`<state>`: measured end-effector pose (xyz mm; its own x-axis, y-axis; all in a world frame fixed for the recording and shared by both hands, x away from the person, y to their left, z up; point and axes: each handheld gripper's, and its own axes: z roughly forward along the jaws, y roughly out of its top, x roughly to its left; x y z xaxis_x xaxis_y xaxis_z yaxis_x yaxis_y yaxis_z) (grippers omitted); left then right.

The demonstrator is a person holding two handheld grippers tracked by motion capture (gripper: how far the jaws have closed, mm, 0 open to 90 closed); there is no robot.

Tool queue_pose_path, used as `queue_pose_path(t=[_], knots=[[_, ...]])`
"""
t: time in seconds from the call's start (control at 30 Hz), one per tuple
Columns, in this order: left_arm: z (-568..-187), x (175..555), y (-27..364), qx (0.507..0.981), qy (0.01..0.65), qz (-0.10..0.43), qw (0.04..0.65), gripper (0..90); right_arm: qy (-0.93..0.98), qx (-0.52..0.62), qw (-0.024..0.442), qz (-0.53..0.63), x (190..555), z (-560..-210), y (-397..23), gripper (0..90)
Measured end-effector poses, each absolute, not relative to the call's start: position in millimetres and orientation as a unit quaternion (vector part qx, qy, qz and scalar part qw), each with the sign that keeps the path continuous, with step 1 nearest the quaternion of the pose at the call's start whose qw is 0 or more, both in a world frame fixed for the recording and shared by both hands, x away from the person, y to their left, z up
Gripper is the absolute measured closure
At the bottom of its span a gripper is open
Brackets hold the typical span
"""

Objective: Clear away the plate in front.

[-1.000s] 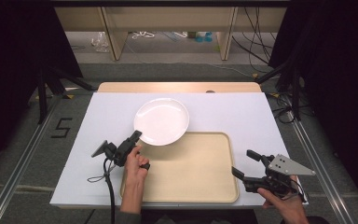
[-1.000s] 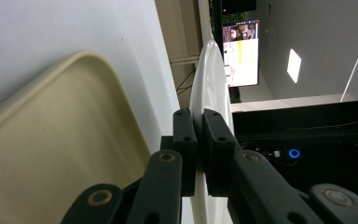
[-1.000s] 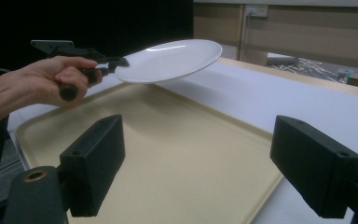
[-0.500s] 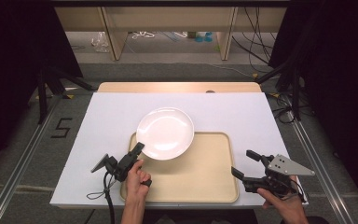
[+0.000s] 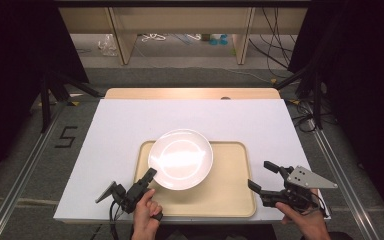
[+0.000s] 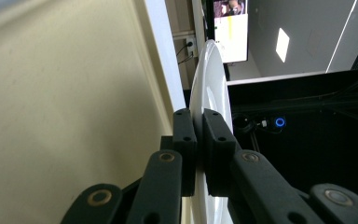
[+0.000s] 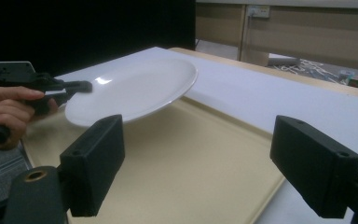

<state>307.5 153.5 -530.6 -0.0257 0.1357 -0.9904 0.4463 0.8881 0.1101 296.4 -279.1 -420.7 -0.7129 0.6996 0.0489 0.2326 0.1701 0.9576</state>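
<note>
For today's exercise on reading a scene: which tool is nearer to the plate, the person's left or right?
Left. The left tool is shut on the plate at its near rim, holding it above the tray. The right tool sits open at the tray's right edge, apart from the plate.

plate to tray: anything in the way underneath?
Nothing visible. The left gripper holds the white plate by its rim, raised over the beige tray, whose surface below looks bare. The right gripper sits open at the tray's right edge, apart from the plate.

White table (image 5: 130,130) (wooden strip at far edge) carries 1 beige tray (image 5: 230,190).
</note>
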Motion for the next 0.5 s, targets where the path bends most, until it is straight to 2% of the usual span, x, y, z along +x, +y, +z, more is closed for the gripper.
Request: queue_pose_path(t=[0.5], knots=[[-541, 290, 141, 0.229, 0.721, -0.106, 0.646, 84.5, 0.737, 0.321, 0.200, 0.561, 295, -421, -279, 18.6]])
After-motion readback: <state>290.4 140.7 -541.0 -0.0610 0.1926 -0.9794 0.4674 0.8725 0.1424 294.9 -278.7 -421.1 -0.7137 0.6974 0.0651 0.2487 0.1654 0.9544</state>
